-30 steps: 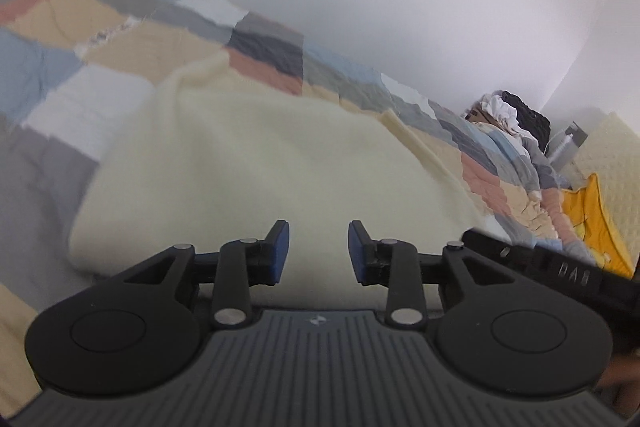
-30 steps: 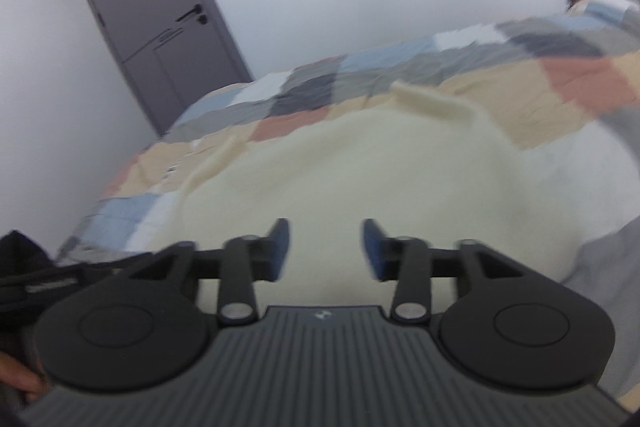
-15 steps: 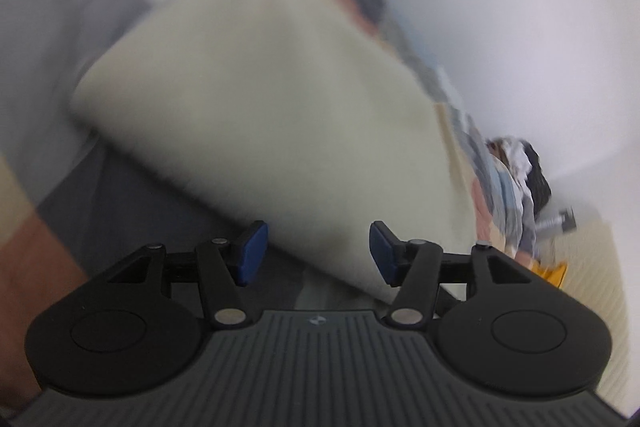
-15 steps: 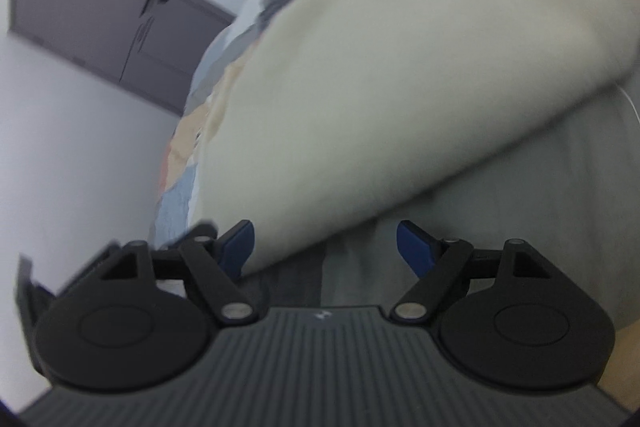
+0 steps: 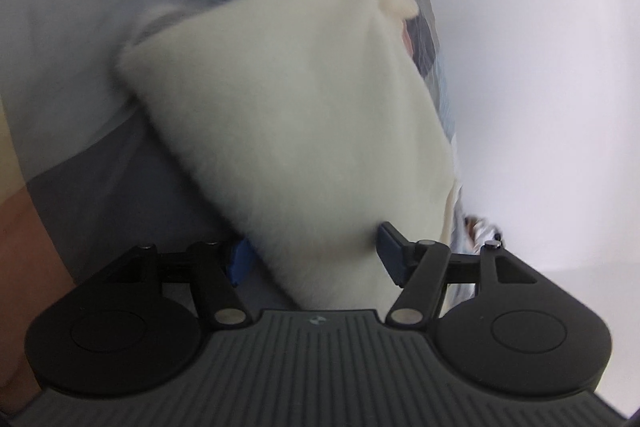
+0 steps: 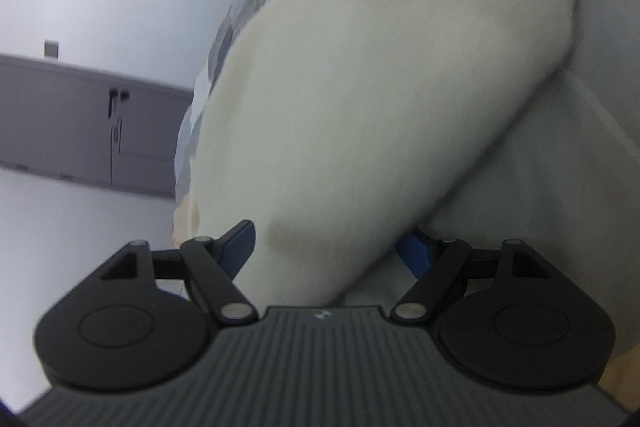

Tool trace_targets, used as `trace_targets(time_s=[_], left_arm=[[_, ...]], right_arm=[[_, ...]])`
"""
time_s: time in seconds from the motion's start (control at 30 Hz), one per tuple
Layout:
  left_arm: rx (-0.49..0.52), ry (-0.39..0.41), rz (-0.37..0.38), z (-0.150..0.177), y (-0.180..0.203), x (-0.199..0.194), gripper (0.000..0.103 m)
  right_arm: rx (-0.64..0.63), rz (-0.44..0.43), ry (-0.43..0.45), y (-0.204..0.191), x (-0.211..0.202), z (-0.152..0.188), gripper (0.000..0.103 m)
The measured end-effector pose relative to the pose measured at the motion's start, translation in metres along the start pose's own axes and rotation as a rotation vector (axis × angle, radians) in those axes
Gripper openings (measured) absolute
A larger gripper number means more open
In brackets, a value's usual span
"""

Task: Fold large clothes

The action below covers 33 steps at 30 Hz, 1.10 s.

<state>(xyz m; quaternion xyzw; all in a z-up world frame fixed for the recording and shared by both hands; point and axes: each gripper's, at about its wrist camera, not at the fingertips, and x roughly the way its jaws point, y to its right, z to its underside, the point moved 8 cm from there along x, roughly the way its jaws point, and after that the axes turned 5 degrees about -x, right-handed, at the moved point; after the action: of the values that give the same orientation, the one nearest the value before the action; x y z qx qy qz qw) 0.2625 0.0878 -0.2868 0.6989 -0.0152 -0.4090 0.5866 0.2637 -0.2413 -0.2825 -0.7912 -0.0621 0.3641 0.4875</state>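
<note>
No text, label or number can be read anywhere.

Patchwork bedspread (image 5: 100, 147) covering bed; grey door (image 6: 80, 131) in white wall (image 5: 540, 67).

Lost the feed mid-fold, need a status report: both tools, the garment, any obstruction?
Left tool and right tool open, each straddling the cream garment's near edge, jaws just widened. Garment on the patchwork bedspread. Nothing in the way.
</note>
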Motion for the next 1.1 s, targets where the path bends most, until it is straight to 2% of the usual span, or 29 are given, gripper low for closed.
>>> trace_targets(time_s=[0.2, 0.43, 0.53, 0.57, 0.63, 0.73, 0.83, 0.97, 1.1], left_arm=[[-0.057, 0.038, 0.015, -0.012, -0.006, -0.003, 0.068], [-0.072, 0.064, 0.009, -0.024, -0.009, -0.001, 0.067], [-0.051, 0.079, -0.003, -0.025, -0.007, -0.002, 0.062], [-0.046, 0.083, -0.005, -0.026, -0.006, -0.002, 0.059], [-0.058, 0.087, 0.0, -0.028, -0.005, -0.002, 0.054], [-0.086, 0.092, 0.021, -0.029, -0.004, -0.008, 0.043], [-0.042, 0.121, 0.04, -0.03, 0.009, -0.021, 0.038], [0.057, 0.141, 0.065, -0.035, 0.045, -0.041, 0.033], [0.141, 0.155, 0.104, -0.03, 0.078, -0.069, 0.032]], right_arm=[[0.059, 0.019, 0.054, 0.012, -0.008, -0.008, 0.066], [0.099, 0.071, 0.139, 0.033, -0.021, -0.024, 0.066], [0.116, 0.071, 0.16, 0.04, -0.023, -0.028, 0.065], [0.109, 0.075, 0.161, 0.04, -0.024, -0.028, 0.062], [0.08, 0.095, 0.167, 0.038, -0.025, -0.028, 0.049], [0.031, 0.087, 0.189, 0.031, -0.031, -0.03, 0.034], [-0.005, 0.038, 0.211, 0.021, -0.041, -0.033, 0.028], [-0.029, -0.04, 0.225, 0.003, -0.061, -0.036, 0.026], [-0.074, -0.078, 0.218, -0.03, -0.081, -0.042, 0.026]])
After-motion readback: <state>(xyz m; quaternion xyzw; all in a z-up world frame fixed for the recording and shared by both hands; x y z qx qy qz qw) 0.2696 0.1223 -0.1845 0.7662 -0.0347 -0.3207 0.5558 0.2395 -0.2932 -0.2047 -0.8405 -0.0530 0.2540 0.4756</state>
